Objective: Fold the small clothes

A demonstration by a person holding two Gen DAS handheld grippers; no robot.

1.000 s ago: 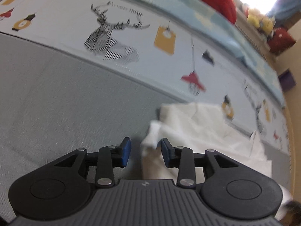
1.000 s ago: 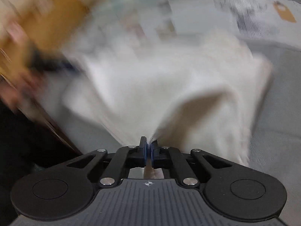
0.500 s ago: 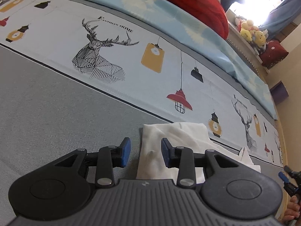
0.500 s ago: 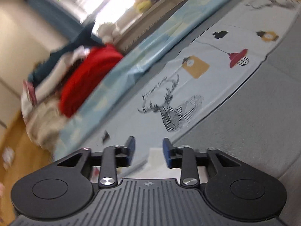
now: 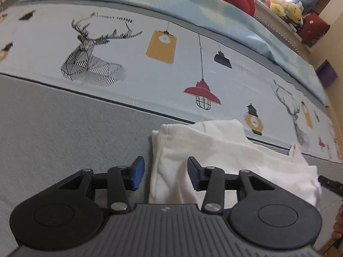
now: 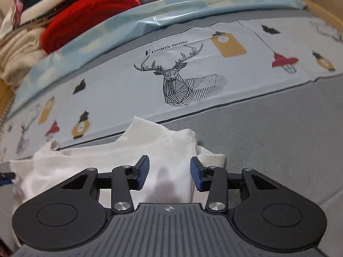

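So the white garment is lying on the grey mat, long axis running between both grippers. Left gripper straddles its left edge, right gripper sits over the opposite end. Both jaws part-open, gripping nothing; the right's just been opening.

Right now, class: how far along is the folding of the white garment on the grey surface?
Done: the white garment lies flat on the grey surface, one side already doubled over. In hand: nothing. The right gripper has just been opening its jaws, and the left gripper is open too; both hover over the cloth. Left: probably one more fold.
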